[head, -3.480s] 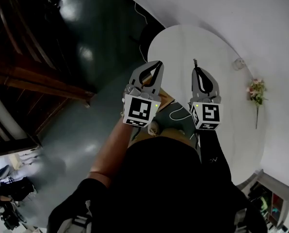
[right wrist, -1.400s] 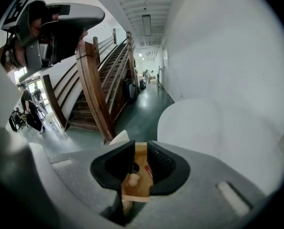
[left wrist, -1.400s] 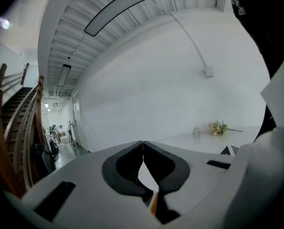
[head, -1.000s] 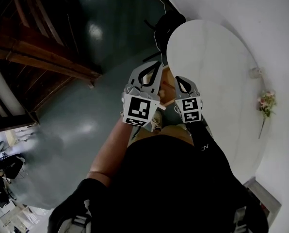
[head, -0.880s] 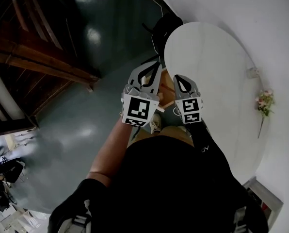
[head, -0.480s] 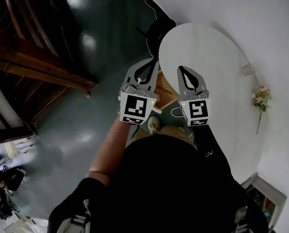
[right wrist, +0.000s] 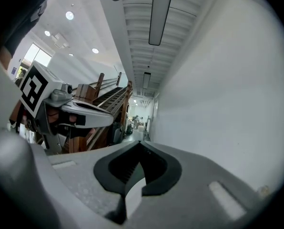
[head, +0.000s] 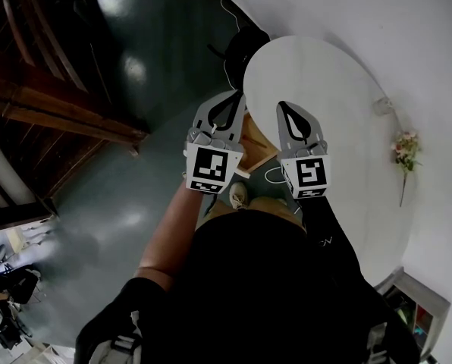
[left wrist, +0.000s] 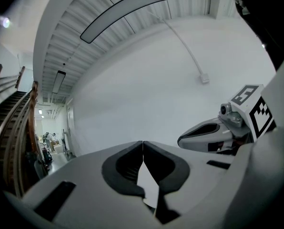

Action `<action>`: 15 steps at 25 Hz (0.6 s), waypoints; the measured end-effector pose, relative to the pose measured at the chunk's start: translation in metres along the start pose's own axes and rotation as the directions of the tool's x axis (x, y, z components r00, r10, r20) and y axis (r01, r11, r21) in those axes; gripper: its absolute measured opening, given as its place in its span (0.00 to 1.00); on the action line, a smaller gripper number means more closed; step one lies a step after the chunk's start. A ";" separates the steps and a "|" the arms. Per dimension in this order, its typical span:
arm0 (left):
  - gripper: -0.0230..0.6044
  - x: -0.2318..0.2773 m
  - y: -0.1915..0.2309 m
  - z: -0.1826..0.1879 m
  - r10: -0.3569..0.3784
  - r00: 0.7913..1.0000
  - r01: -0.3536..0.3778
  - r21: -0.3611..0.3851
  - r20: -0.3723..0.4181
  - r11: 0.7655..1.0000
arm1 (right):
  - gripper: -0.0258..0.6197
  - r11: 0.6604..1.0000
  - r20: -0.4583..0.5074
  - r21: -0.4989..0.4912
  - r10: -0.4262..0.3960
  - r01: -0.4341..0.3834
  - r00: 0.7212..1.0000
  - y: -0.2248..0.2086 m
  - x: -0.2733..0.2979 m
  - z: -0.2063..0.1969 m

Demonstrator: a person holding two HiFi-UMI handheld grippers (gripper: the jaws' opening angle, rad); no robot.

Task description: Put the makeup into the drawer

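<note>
Both grippers are held up side by side, pointing level. In the head view my left gripper (head: 239, 95) and my right gripper (head: 281, 105) hang over the near edge of a round white table (head: 332, 105). Below and between them shows part of a light wooden drawer box (head: 253, 147). In the left gripper view my left gripper (left wrist: 143, 142) has its tips touching with nothing between them. In the right gripper view my right gripper (right wrist: 141, 145) is likewise shut and empty. Each gripper view catches the other gripper at its side. No makeup is in view.
A small object (head: 383, 106) and a bunch of flowers (head: 403, 149) lie at the table's far side by the white wall. A white cable (head: 275, 175) trails on the floor by my shoe (head: 237, 196). A dark wooden staircase (head: 51, 105) stands at left.
My right gripper has risen from low beside the drawer box to the left gripper's height. The left gripper has barely shifted. Both stay shut.
</note>
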State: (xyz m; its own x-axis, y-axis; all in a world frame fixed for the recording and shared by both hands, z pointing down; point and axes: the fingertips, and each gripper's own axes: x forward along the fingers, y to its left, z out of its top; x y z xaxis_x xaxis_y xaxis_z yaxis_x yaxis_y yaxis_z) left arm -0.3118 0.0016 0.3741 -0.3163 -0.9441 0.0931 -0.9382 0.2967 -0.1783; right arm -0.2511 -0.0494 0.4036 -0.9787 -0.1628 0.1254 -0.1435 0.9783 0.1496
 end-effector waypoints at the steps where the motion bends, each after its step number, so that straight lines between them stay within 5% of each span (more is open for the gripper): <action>1: 0.05 0.000 0.000 0.000 -0.001 1.000 0.001 0.000 -0.001 1.000 | 0.05 1.000 0.006 0.011 0.009 -0.009 1.000 0.001 -0.001 0.000; 15: 0.05 -0.004 0.002 0.000 0.005 1.000 -0.005 0.005 -0.008 1.000 | 0.05 0.997 0.029 0.045 0.062 -0.064 0.998 0.008 -0.007 0.001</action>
State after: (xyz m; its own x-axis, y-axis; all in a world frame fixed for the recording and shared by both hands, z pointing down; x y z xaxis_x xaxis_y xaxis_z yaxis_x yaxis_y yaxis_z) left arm -0.3121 0.0054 0.3732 -0.3219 -0.9415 0.1000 -0.9359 0.3004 -0.1840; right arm -0.2455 -0.0404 0.4028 -0.9895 -0.0976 0.1061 -0.0874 0.9914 0.0973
